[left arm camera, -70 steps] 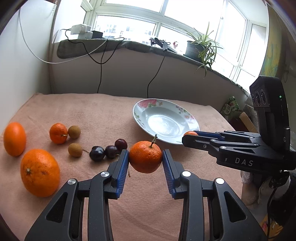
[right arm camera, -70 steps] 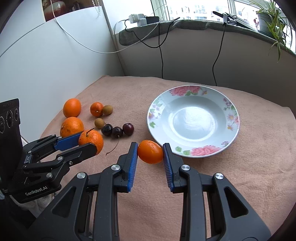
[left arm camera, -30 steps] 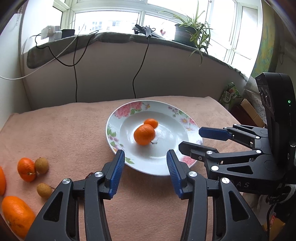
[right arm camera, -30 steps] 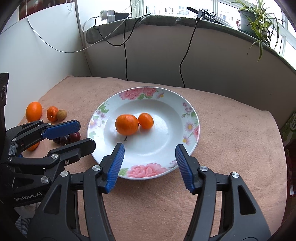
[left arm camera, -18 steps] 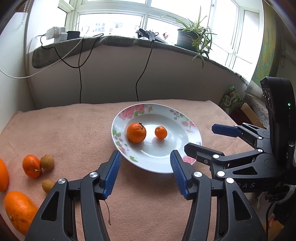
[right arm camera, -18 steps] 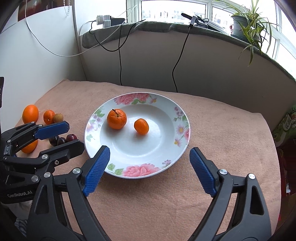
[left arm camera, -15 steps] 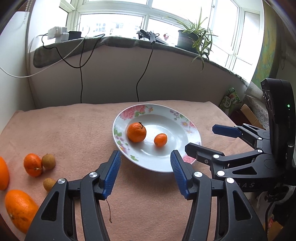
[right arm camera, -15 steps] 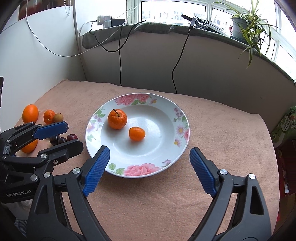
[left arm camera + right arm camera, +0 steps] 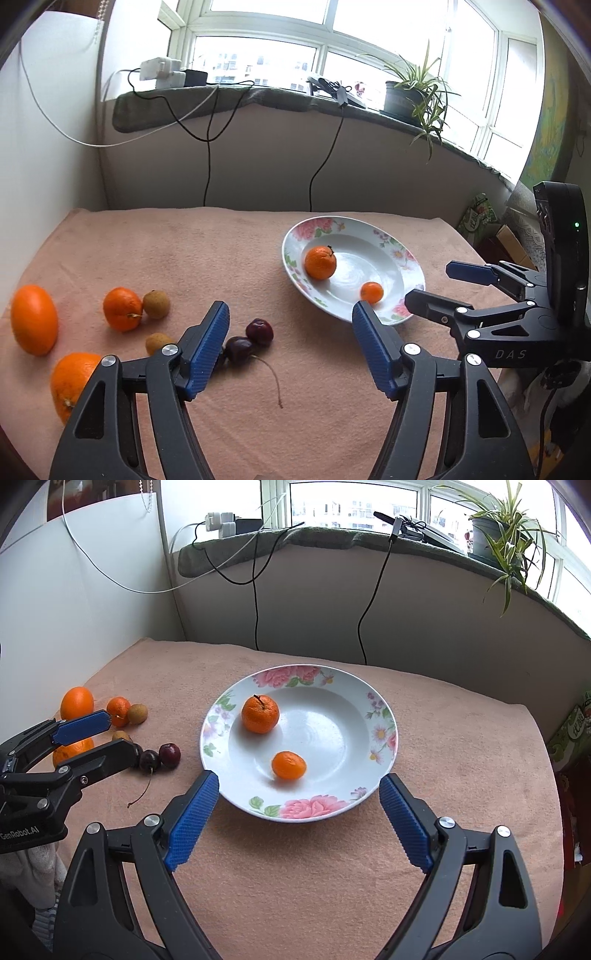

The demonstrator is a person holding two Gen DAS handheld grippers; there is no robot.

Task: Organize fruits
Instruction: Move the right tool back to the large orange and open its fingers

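Observation:
A floral plate holds a stemmed mandarin and a smaller orange fruit. On the cloth to its left lie dark cherries, two small brown fruits, a mandarin and two oranges. My left gripper is open and empty, just above the cherries. My right gripper is open wide and empty at the plate's near rim.
A pink cloth covers the table. A white wall stands at the left. Behind is a low wall with hanging cables, and a sill with a potted plant. A loose cherry stem lies on the cloth.
Both grippers let their fruits go into the plate and pulled back. My left gripper has swung left toward the cherries. The small fruit rolled toward the plate's near side.

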